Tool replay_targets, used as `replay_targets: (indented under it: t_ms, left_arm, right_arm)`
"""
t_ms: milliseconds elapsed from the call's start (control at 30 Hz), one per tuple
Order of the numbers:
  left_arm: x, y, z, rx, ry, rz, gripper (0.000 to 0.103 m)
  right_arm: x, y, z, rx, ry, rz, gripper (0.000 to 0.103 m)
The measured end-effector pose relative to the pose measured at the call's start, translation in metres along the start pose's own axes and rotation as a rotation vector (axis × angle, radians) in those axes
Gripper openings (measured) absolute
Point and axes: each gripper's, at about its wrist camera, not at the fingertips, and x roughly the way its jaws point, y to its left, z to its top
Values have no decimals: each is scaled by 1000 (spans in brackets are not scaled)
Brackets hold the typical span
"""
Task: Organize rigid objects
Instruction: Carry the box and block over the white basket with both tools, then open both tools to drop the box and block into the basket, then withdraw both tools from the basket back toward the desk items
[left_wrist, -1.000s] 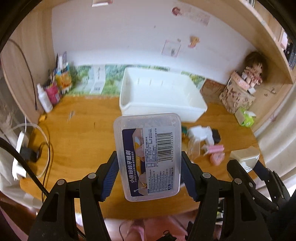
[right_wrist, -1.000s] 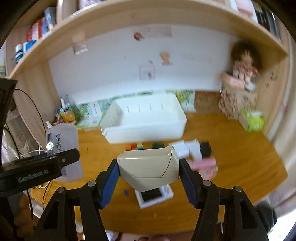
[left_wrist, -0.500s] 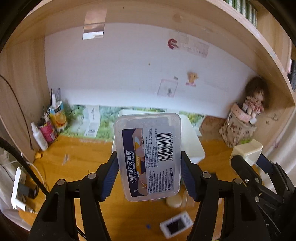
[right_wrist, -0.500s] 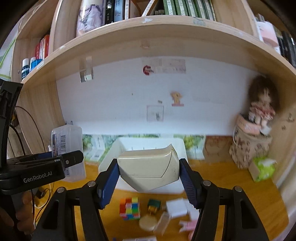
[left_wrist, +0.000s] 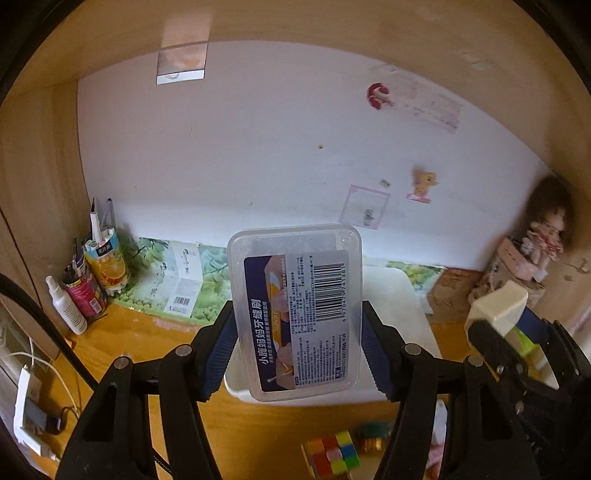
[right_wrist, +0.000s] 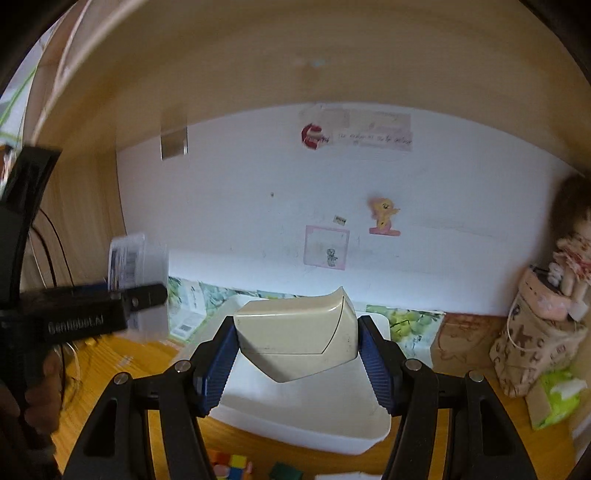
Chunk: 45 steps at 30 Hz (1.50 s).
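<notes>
**Li:** Rigid objects are in both claws now. The left gripper (left_wrist: 297, 350) is closed on the clear plastic box (left_wrist: 295, 314), its blue pads pressing the two long sides. The right gripper (right_wrist: 297, 363) holds the cream case (right_wrist: 299, 336) in the same way, by its two ends.

**Ana:** And where do they go?

**Li:** I think into the white bin (right_wrist: 306, 421). It stands on the wooden desk (left_wrist: 140, 354), in front of both claws and lower than them. In each wrist view the held thing covers the middle of the bin.

**Ana:** How does the box lie in the claw?

**Li:** Its long axis runs forward along the fingers, with the barcode label facing the camera. The far end leans up, toward the wall. The case lies the other way: its long axis goes across, from pad to pad.

**Ana:** Which hand is nearer to the bin?

**Li:** I cannot tell for sure. In the right view the bin looks larger and reaches under the case, so I judge the right one is a little nearer. The two grippers are side by side, the right one just beside the left at the edge of the left view.

**Ana:** Anything left on the desk?

**Li:** Yes, a colour cube (left_wrist: 330, 458) and some small things in front of the bin, not yet sorted.
</notes>
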Motion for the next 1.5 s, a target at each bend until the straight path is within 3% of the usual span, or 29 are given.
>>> replay_targets:
  t_ms: [200,467,733,767,833,900,1167,1500]
  left_arm:
    - [44,-2,5,5,10,7,67]
    - [111,-8,-5,3,139,7,67]
    - [143,-14,-11,11,213,24,67]
    - [142,-14,-11,15,207,32,68]
    - [141,-15,-11,21,206,38,71]
    - [140,-15,-11,22,205,41,77]
    - [103,-11,2,8,125,45,80]
    - [20,-7,11,-12,-34,4,83]
  right_arm:
    - [44,-7,-14,-46,55,48,65]
    - [98,-19,-40,17,162,83,65]
    - [124,-31,-53,65,241,86,66]
    - [126,-33,-54,72,252,90,68]
    - [127,-34,-54,81,257,97,86]
    - [125,-34,-53,83,255,104,86]
    - [105,-30,-40,86,241,80,86]
    - [34,-18,-15,72,101,41,86]
